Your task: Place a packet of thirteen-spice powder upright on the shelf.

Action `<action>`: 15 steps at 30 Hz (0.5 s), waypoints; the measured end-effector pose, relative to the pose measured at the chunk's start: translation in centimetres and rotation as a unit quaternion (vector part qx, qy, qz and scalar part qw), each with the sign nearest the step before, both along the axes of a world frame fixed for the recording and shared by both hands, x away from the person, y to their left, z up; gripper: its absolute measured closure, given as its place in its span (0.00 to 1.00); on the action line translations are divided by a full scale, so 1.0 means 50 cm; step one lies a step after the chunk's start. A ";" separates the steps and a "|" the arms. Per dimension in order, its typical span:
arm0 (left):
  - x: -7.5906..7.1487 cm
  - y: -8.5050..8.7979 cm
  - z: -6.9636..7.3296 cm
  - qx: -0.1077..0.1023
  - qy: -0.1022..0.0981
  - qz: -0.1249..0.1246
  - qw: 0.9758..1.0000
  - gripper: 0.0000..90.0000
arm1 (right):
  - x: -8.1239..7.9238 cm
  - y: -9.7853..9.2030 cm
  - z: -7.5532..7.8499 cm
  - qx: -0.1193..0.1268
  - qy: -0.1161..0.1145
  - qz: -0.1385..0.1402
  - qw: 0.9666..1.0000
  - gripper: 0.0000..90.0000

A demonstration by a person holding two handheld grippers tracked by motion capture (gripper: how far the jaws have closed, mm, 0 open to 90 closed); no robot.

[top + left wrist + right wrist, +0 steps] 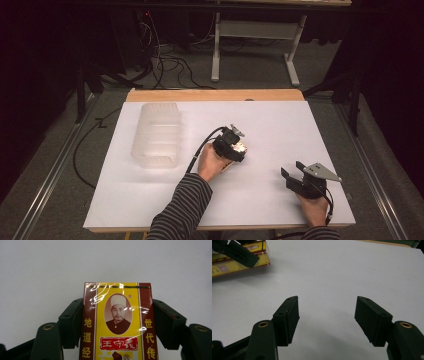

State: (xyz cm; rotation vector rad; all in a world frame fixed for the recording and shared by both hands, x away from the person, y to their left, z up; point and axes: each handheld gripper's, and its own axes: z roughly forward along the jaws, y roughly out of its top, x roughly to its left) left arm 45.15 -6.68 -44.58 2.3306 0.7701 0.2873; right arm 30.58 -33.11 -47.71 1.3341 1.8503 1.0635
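A yellow and dark-red printed box [117, 322], wrapped in shiny film with a portrait and Chinese characters, sits between the jaws of my left gripper [117, 302]. Both jaws press its long sides. In the high view my left gripper [234, 143] is near the table's middle, held by a hand in a striped sleeve. My right gripper [291, 168] rests near the front right, open with nothing between its jaws. The right gripper view shows its own gripper [327, 300] wide apart over bare white surface, with the box [237, 263] lying low at the upper left.
A translucent ribbed plastic container [157, 135] stands on the left part of the white table top [280, 120]. A wooden edge [215, 95] runs along the far side. Cables and a table frame [250, 45] lie on the floor beyond.
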 end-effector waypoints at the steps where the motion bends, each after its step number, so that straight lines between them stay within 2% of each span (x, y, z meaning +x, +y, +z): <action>1: -0.002 0.002 0.004 -0.004 -0.002 0.000 1.000 0.37 | 0.000 0.000 0.000 0.000 0.000 0.000 1.000 0.41; 5: -0.009 0.010 0.014 -0.015 -0.005 0.002 1.000 0.37 | 0.000 0.000 0.000 0.000 -0.001 0.001 1.000 0.40; 8: -0.013 0.016 0.018 -0.012 -0.007 0.002 1.000 0.37 | 0.000 0.000 0.000 0.000 -0.002 0.001 1.000 0.41; 15: -0.019 0.029 0.026 -0.030 -0.010 0.007 0.999 0.37 | -0.001 0.000 0.000 0.004 -0.001 -0.001 1.000 0.40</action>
